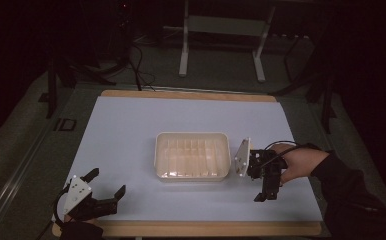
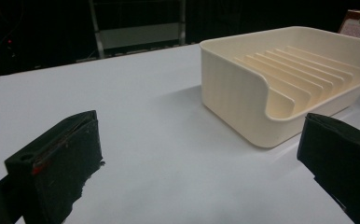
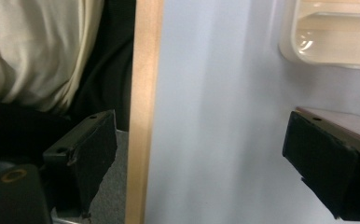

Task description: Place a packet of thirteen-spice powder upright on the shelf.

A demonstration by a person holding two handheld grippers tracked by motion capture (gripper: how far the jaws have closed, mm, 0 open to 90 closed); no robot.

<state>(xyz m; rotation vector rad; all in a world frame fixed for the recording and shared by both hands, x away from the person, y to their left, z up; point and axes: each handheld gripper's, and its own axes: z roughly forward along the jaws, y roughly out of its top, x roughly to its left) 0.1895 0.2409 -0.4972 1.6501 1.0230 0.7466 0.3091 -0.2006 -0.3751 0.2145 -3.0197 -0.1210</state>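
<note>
While the cream plastic dish rack [image 1: 192,156] sits near the middle of the white tabletop [image 1: 131,130], both tongs are spread wide and hold nothing. The rack is a shallow rounded tray with a row of upright ribs inside it; no dishes stand in it.

The left tongs [image 1: 106,182] rest at the near left corner of the tabletop, well apart from the rack, with their jaws pointing up and to the right toward it. From the left gripper view, the rack [image 2: 285,79] lies ahead and to the right, between and beyond the two black jaws, with bare white surface in front of it.

The right tongs [image 1: 263,187] are just beside the rack's right end, gripped by a hand [image 1: 298,162] in a dark sleeve, and point back toward the near edge. In the right gripper view, the wooden edge strip [image 3: 143,93] of the tabletop runs between the jaws, and a corner of the rack [image 3: 332,37] shows at upper right.
</note>
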